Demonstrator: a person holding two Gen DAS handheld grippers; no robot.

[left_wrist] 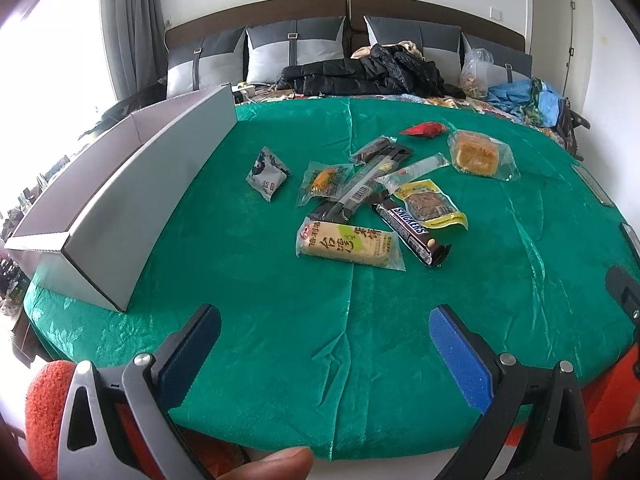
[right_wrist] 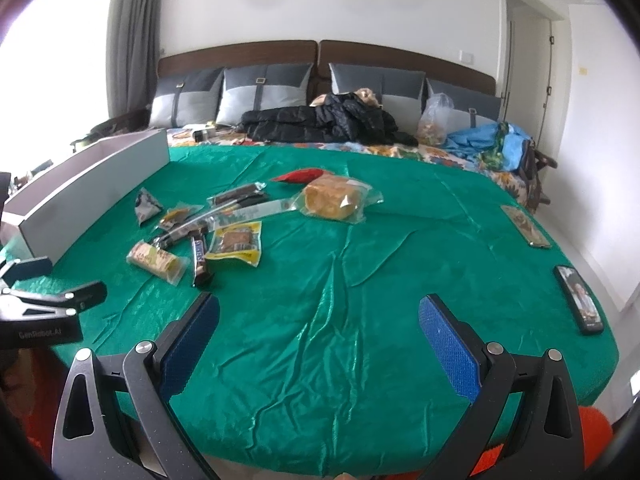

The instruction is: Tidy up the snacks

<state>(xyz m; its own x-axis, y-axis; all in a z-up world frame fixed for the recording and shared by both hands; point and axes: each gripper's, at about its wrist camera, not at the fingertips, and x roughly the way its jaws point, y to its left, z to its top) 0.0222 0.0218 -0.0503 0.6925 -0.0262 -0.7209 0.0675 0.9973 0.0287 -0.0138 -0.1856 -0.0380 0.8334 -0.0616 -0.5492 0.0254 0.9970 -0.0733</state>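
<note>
Left wrist: the left gripper [left_wrist: 325, 334] is held wide over bare green cloth [left_wrist: 280, 344]; snacks [left_wrist: 372, 196] are heaped ahead, beside a grey box [left_wrist: 120, 200].

Right wrist: the right gripper [right_wrist: 319, 322] is spread wide, empty; snacks [right_wrist: 224, 224] lie ahead-left, a phone [right_wrist: 578, 298] right.

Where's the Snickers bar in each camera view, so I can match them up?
Left wrist view: the Snickers bar lies just right of centre, angled, at the near edge of the snack pile.
Right wrist view: the Snickers bar sits left of centre, foreshortened, nearest the camera in the pile.
Shared landmark: the yellow-edged packet right beside it.
</note>
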